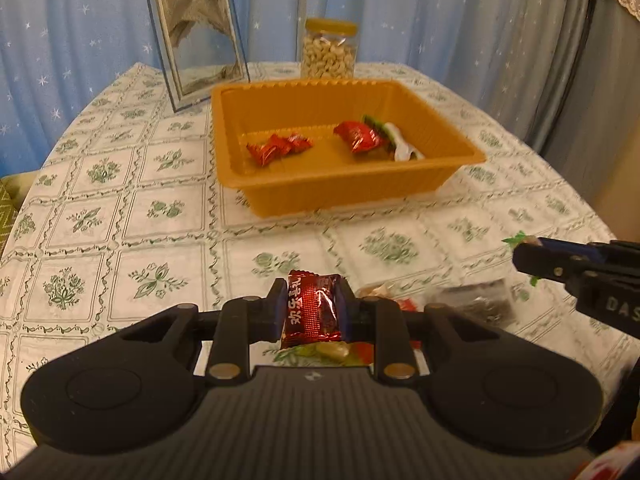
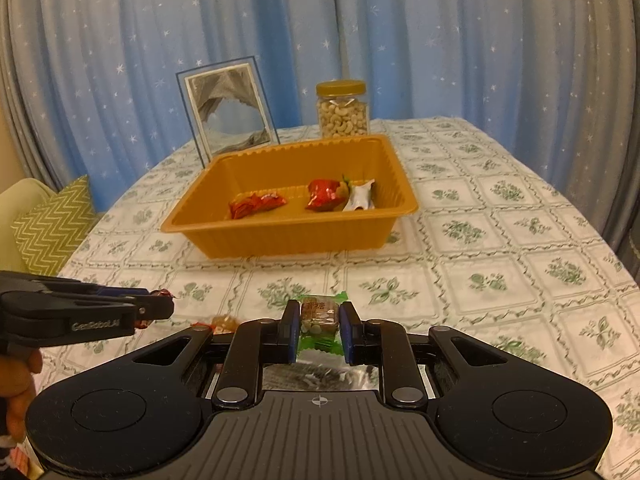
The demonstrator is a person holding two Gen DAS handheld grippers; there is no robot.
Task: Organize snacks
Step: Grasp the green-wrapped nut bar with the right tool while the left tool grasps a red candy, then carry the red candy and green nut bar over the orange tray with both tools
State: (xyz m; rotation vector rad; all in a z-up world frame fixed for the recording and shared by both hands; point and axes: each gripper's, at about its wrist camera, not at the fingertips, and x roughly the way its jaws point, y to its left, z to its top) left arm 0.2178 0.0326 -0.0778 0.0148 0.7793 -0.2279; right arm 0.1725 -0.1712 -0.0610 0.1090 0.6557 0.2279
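- Blue star-print curtains hang behind a tabletop [image 2: 500,240] under a green floral cloth; a framed picture [image 2: 228,108] and a lidded jar of cashews [image 2: 343,110] stand at its far edge.
- An orange plastic tray [image 2: 280,236] sits mid-table, straight ahead of both grippers and well apart from them, its long axis running across the view. Red-wrapped candies [image 2: 258,203] and a white wrapper [image 2: 360,196] already lie inside.
- Left gripper [image 1: 311,308]: jaws pinching a dark red candy packet [image 1: 312,306], held upright off the cloth.
- Right gripper [image 2: 319,328]: jaws pressed on a green-wrapped brown candy [image 2: 319,314], also clear of the tabletop.
- More loose sweets [image 1: 384,292] lie on the cloth just below and between the two grippers.
- My judgement: both are loaded for the carry forward to the tray; neither looks clearly nearer, though the left faces its emptier end.
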